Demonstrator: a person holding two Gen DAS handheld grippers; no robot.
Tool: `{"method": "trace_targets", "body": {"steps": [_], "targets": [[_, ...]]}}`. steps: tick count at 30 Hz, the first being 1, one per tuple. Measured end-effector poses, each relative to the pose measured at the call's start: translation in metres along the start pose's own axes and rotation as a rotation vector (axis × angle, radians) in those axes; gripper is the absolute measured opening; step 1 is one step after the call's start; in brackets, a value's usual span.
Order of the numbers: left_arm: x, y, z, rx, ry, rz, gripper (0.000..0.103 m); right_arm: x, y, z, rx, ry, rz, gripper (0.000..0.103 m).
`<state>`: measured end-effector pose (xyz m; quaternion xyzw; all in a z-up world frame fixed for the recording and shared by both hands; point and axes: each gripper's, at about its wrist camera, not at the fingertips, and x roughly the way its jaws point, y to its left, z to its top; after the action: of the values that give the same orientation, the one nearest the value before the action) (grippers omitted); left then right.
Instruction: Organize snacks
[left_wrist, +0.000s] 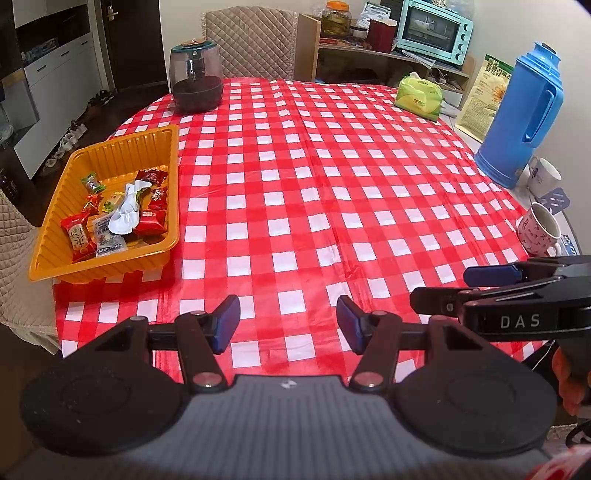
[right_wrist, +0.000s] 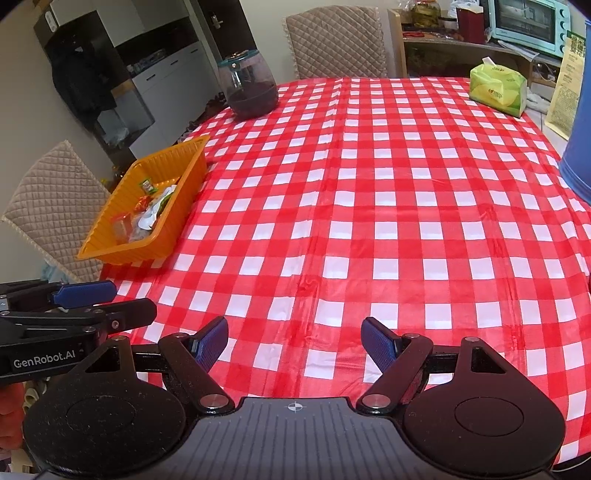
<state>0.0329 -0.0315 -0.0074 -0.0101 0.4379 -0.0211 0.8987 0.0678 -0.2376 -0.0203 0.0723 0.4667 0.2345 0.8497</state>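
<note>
An orange tray (left_wrist: 110, 155) sits at the table's left edge and holds several wrapped snacks (left_wrist: 110, 218), mostly red, with a white wrapper on top. It also shows in the right wrist view (right_wrist: 184, 155). My left gripper (left_wrist: 288, 323) is open and empty above the near edge of the red checked tablecloth (left_wrist: 314, 184). My right gripper (right_wrist: 293, 341) is open and empty beside it, over the near edge too. Each gripper shows at the other view's side: the right gripper (left_wrist: 491, 277) and the left gripper (right_wrist: 85, 291).
A dark jar with a teal lid (left_wrist: 195, 77) stands at the far left. A green tissue pack (left_wrist: 419, 98), a blue thermos (left_wrist: 524, 118) and two mugs (left_wrist: 539, 229) are at the right. Padded chairs (right_wrist: 334, 40) stand around the table.
</note>
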Motion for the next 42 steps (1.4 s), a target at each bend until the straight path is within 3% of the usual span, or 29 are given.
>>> {"method": "trace_targets", "body": {"steps": [42], "targets": [[-0.0008,0.0043,-0.0004,-0.006,0.001,0.003,0.055,0.0059,0.0053,0.0005,-0.008,0.007,0.003,0.079]]}}
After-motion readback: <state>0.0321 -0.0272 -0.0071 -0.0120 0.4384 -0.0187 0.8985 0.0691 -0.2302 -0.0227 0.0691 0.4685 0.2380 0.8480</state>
